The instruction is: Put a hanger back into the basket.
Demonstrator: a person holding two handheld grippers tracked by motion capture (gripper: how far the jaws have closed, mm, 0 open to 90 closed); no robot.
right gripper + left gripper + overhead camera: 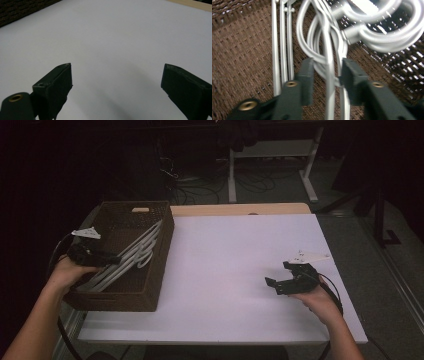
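A dark brown woven basket (159,265) stands on the left part of the white table (235,255). Several pale grey hangers (134,252) lie slanted inside it. My left gripper (113,259) reaches into the basket from its left side. In the left gripper view its jaws (327,67) stand narrow, closed on a bundle of thin hanger wires (329,47) over the basket's woven floor (242,55). My right gripper (278,274) hovers low over the bare table at the right, open, with nothing between its fingers (116,75).
A strip of light wood (240,209) runs along the table's far edge. Beyond it lie a dark floor, cables and white desk legs (232,175). The basket's wall (22,8) shows at the top left of the right gripper view.
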